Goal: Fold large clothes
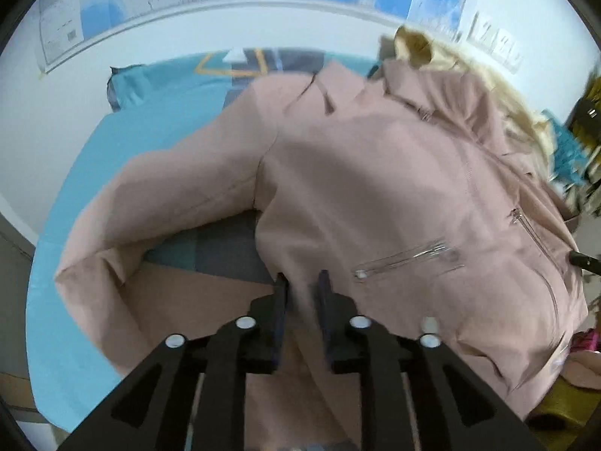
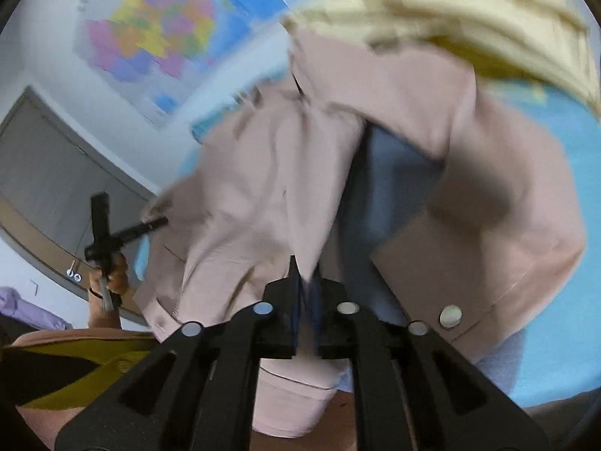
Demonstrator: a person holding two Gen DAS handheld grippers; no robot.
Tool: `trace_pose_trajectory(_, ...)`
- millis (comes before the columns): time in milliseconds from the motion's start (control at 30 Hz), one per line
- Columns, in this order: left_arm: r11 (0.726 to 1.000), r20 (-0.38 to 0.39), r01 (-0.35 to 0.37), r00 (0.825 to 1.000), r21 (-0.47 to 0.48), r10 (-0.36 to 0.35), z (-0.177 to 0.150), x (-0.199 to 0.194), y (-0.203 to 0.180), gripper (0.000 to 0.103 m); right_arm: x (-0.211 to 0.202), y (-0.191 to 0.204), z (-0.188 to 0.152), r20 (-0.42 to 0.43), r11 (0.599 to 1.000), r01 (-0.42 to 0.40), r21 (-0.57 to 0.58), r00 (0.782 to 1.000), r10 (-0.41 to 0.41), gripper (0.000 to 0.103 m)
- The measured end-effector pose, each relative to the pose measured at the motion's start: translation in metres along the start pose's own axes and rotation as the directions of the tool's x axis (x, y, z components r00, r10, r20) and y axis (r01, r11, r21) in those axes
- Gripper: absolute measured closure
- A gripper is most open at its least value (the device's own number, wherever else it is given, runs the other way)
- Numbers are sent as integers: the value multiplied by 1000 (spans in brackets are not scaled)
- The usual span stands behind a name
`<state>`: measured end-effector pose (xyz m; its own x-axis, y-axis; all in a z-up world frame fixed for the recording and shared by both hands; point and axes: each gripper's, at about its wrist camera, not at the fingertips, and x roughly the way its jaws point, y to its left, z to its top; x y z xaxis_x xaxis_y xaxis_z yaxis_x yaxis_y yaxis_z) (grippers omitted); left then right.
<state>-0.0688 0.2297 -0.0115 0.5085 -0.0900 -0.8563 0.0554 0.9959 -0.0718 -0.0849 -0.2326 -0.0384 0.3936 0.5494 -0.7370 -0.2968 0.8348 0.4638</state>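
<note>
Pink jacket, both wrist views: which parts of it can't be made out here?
- Left wrist: the hem of the jacket is covered by the left hand-held gripper.
- Left wrist: the far sleeve runs past the right edge.
- Right wrist: the jacket front is smeared by motion blur; no zip or seam is readable.
- Right wrist: the fur trim is blurred, cut by the top edge.
</note>
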Motion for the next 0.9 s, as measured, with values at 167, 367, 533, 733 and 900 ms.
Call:
trace_pose_trajectory(167, 998, 4, -53, 999, 23, 53, 5, 12, 3, 33, -17, 23, 16, 106, 985, 126, -116, 988, -114, 52)
trace_pose_trajectory(367, 1000, -15, 4, 1000, 25, -4, 32, 33, -4, 23, 5, 81, 45, 176, 943, 96, -319, 984, -40, 40)
trace_pose_trajectory(533, 993, -11, -102, 995, 60, 103, 48, 63, -14, 57, 79, 113, 81, 120, 881, 148, -450, 987, -104, 31)
trace_pose_trajectory(733, 997, -14, -82, 997, -10, 82, 71, 70, 8, 73, 166, 121, 128, -11, 846, 161, -508, 981, -193, 51)
trace_pose_trajectory(900, 997, -14, -69, 998, -19, 68, 86, 77, 15, 76, 170, 126, 154, -8, 869, 154, -469, 984, -179, 96)
